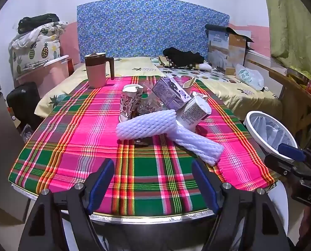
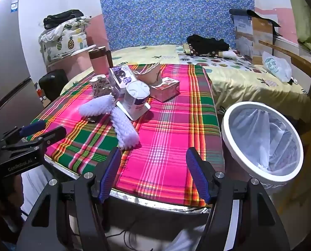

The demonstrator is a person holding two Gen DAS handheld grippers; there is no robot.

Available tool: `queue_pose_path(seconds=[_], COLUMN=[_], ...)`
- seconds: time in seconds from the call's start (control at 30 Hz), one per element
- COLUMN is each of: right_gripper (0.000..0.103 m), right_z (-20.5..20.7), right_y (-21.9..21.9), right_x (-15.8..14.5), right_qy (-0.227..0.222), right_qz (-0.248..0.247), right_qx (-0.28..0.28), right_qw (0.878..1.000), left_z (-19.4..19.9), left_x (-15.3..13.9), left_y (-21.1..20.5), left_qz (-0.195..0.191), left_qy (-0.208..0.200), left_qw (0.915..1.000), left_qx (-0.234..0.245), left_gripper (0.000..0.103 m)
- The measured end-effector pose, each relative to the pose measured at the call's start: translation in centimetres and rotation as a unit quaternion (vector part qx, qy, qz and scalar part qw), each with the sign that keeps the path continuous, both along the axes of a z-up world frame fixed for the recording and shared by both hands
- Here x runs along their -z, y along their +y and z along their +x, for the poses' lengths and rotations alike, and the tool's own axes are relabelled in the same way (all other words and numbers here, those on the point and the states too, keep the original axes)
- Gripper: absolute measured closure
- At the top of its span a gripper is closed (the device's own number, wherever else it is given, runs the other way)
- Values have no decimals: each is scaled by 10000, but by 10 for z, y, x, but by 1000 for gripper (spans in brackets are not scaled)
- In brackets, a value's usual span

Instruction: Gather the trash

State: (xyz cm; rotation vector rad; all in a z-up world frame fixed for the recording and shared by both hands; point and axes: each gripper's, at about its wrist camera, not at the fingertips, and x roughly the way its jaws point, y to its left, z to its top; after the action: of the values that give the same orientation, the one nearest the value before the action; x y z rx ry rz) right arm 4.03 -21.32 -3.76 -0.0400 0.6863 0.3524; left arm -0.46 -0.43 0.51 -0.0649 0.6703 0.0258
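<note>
Two grippers hung over the table's near edge, both tilted down toward the plaid cloth (image 1: 75, 129). On the left, the left gripper (image 1: 153, 185) had its blue pads spread wide with nothing between them; seen from the right wrist, its black body read "GenRobot.AI". Past it, at the far left corner, stood a pink jug (image 1: 97, 70) with a brown lid. The trash sat heaped at the table's middle: a patterned paper cup (image 1: 128, 102), two white foam nets (image 1: 147, 126) crossed over a small dark item too hidden to name, a purple carton (image 1: 169, 95) whose print was too small to read, a tipped white tub (image 1: 194, 112) with illegible label text, and a pink box (image 2: 165, 89) behind. To the right, the right gripper (image 2: 154, 174) also stood well open and held nothing. Off the table's right edge waited a white bin (image 2: 260, 140) with a clear liner. On the bed beyond, a cardboard box (image 1: 226, 48) showed a word like "QUILT".
</note>
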Motion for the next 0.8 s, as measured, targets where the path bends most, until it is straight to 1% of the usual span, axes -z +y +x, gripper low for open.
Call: queue_pose_path(seconds=[0.8], right_gripper=[37], right_z=[0], right_y=[0], right_x=[-4], right_qy=[-43], right_qz=[-6], right_qx=[3], right_qw=[10000], left_z=[1], left_x=[-5], left_y=[-1], left_qz=[15], left_qy=[-42], left_qw=[10000], left_qx=[12], left_gripper=[27])
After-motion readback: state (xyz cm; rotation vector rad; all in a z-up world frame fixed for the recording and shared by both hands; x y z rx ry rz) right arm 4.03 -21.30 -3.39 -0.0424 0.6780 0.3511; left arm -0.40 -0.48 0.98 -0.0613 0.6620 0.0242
